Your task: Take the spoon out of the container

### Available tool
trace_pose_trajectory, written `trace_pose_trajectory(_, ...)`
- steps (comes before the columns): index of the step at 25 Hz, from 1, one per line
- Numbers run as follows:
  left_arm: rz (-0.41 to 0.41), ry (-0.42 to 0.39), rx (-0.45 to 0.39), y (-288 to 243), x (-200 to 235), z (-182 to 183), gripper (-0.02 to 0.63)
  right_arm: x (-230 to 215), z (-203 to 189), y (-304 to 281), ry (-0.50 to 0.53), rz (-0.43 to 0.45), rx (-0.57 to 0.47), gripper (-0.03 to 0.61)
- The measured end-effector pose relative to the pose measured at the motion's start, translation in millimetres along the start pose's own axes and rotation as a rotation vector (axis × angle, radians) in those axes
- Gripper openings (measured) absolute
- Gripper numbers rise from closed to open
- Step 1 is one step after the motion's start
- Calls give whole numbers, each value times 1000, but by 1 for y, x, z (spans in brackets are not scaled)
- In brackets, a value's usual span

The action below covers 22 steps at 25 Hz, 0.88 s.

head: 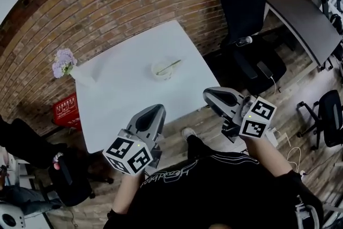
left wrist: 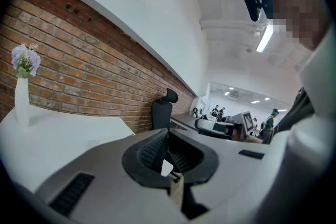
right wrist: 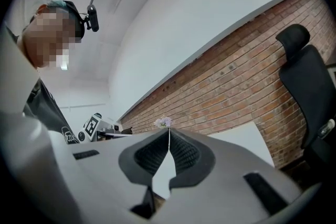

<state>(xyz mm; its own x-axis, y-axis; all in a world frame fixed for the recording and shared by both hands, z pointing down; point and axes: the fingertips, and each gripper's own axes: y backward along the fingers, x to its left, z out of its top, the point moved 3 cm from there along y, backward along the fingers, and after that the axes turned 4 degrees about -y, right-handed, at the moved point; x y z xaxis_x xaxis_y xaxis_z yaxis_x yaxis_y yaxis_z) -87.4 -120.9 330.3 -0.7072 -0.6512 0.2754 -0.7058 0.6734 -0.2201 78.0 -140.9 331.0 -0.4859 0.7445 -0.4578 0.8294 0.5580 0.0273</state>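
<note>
A small white container [head: 162, 70] stands on the white table [head: 118, 94], right of its middle, and a spoon [head: 171, 66] leans out of it toward the right. Both grippers hang near the table's front edge, well short of the container. My left gripper [head: 159, 109] is over the front edge, and in the left gripper view [left wrist: 168, 131] its jaws are shut and hold nothing. My right gripper [head: 208, 95] is off the table's front right corner; its jaws [right wrist: 169, 130] are also shut and empty. Neither gripper view shows the container.
A white vase of purple flowers [head: 65, 64] stands at the table's left corner by the brick wall. A black office chair [head: 245, 2] and a grey desk [head: 303, 17] are to the right. A red crate [head: 65, 108] sits on the floor at left.
</note>
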Motion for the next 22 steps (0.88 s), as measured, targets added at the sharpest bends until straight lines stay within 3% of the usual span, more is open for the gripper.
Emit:
trace_pose_trajectory(13,62,102,40,-70,111,7,8,-102,5,-103,-71,40,105,-3)
trace_pose_trajectory(22,95,179,50,-87,162,-8,8,-142,-3,-145,-124,33,145,-2)
